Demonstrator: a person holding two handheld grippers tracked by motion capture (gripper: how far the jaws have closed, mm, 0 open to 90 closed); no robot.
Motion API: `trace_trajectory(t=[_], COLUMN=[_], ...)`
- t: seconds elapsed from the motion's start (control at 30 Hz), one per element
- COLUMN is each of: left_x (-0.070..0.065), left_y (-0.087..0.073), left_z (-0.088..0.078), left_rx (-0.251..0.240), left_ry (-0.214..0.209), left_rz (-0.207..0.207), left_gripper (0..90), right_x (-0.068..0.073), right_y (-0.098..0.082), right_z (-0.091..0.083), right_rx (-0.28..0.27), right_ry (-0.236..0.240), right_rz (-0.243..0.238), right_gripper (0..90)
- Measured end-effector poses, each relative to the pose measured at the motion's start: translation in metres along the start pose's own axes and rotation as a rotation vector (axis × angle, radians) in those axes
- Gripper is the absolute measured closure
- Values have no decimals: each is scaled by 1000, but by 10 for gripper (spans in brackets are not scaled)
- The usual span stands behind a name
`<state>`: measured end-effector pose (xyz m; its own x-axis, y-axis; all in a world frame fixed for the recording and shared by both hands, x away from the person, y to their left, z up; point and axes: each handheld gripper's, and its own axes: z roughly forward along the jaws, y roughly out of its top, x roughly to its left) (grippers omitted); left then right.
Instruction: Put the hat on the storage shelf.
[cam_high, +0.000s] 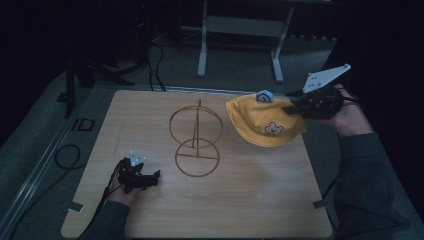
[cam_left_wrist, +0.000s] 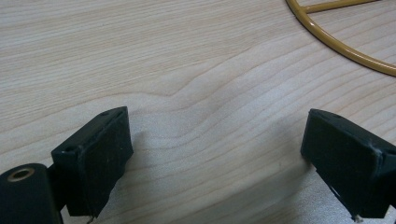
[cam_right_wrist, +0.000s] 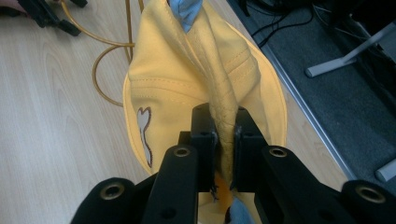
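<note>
Low at the table's near left in the high view, the left gripper (cam_high: 150, 178) rests on the wooden table (cam_high: 250, 200) near the gold wire stand (cam_high: 196, 140). Its own view shows jaws spread wide over bare wood. Right gripper (cam_right_wrist: 223, 140) pinches a fold of the yellow hat (cam_right_wrist: 177, 79), raised over the table's far right corner.

Dim overhead view, brighter close-ups

A yellow cap (cam_high: 264, 120) with a small bear patch and possibly a blue pom-pom hangs pinched above the table's (cam_high: 250, 200) far right corner.
</note>
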<state>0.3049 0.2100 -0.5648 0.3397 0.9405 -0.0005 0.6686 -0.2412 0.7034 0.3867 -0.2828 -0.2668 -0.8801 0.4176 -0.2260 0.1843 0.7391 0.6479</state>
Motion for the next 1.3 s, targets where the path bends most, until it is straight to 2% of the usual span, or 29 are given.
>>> trace_trajectory(t=[0.8, 1.3], left_x=[0, -1], left_y=[0, 1], left_z=[0, 1], left_rx=[0, -2], left_ry=[0, -2], left_rz=[-2, -1], left_gripper=[89, 89], right_x=[7, 14], right_y=[30, 56], right_z=[2, 20], right_rx=[-77, -102], right_ry=[26, 53], right_rz=[-51, -83], right_gripper=[822, 822])
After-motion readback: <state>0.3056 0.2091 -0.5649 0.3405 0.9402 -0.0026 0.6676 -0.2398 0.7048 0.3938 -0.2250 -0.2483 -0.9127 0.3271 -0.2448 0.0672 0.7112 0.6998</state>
